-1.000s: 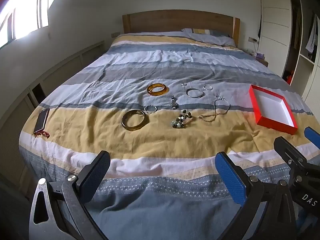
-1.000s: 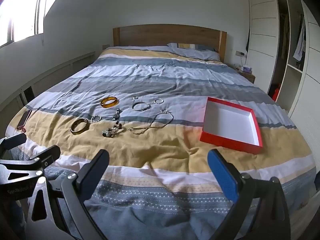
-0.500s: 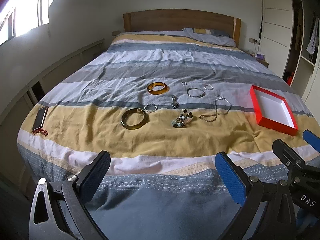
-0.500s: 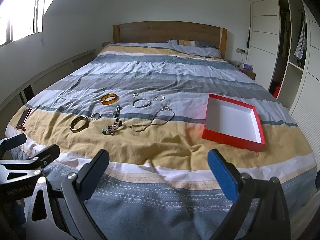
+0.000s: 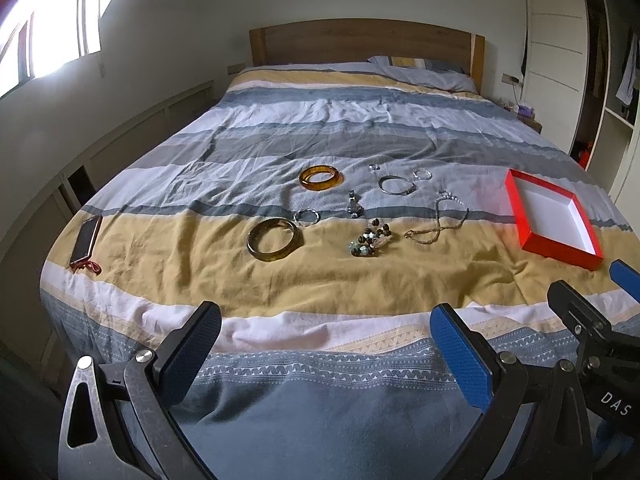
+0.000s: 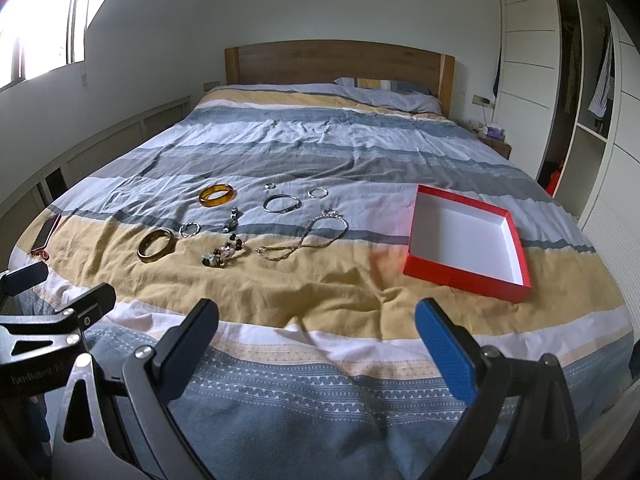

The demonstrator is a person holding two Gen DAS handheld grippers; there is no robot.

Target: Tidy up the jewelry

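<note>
Wooden-framed bed [image 5: 360,40] covered by a striped blue, grey and yellow duvet [image 5: 320,280]. On it: amber bangles [image 5: 321,177], silver rings, a beaded bracelet [image 5: 370,242], a chain necklace [image 5: 438,224]. An open red cardboard box [image 6: 464,276] lies well apart, and a red-cased phone [image 5: 85,239] at the left edge.

Both claws sit farther back from the foot of the bed [image 5: 320,400] than a second ago. In the left wrist view, more of the blue patterned hem shows below, and the jewelry cluster and the red box [image 5: 554,220] lie slightly higher. In the right wrist view the box [image 6: 464,236] and the amber bangle [image 6: 217,195] also sit higher in frame and the headboard [image 6: 340,62] lower. The left claw [image 5: 326,354] and right claw [image 6: 318,350] show the same wide gap.
</note>
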